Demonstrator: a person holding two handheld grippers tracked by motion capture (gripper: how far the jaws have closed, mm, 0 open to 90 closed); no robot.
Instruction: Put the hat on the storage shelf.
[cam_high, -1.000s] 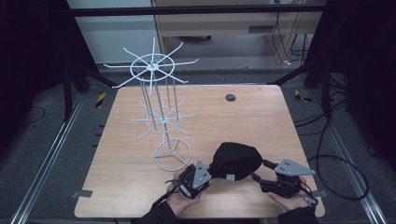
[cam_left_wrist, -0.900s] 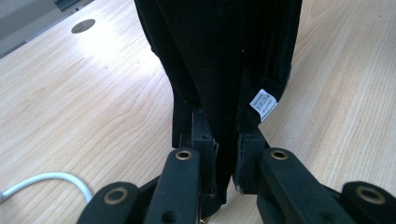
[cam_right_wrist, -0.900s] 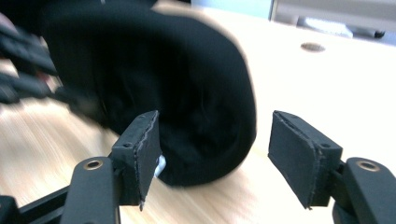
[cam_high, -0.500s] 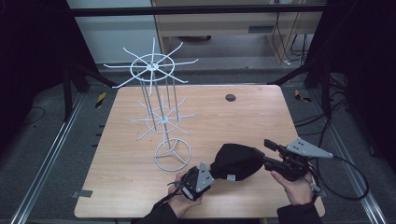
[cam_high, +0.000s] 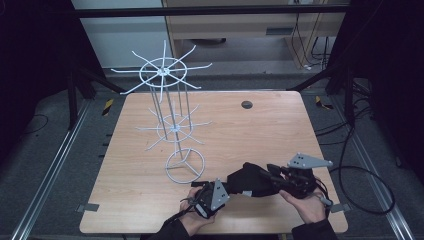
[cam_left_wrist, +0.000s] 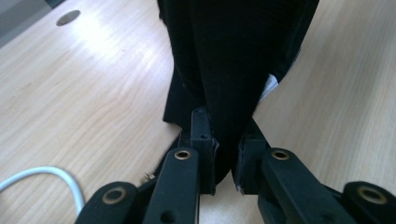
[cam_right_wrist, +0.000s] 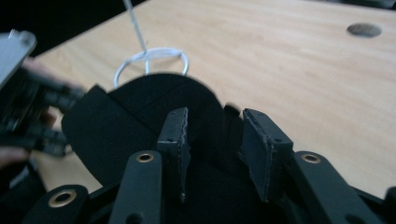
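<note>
A black cap (cam_high: 250, 181) hangs between my two grippers, just above the front edge of the wooden table (cam_high: 260, 130). My left gripper (cam_high: 227, 189) is shut on one edge of it. In the left gripper view its jaws (cam_left_wrist: 226, 140) pinch the black fabric (cam_left_wrist: 233, 56). My right gripper (cam_high: 272, 174) reaches into the cap from the right. Its jaws have just been closing. In the right gripper view they (cam_right_wrist: 215, 126) still stand apart, with the cap's edge (cam_right_wrist: 140, 116) between and below them and the pads not pressing on it.
A tall white wire rack (cam_high: 172, 120) with spoked arms stands left of centre. Its ring base (cam_high: 184, 166) is close behind the left gripper and also visible beyond the cap (cam_right_wrist: 152, 58). A dark round hole (cam_high: 246, 104) lies at the table's far side.
The right gripper has risen and moved left into the cap, and its jaws have narrowed. The cap has gone from a dome on the table to a stretched shape between the grippers.
</note>
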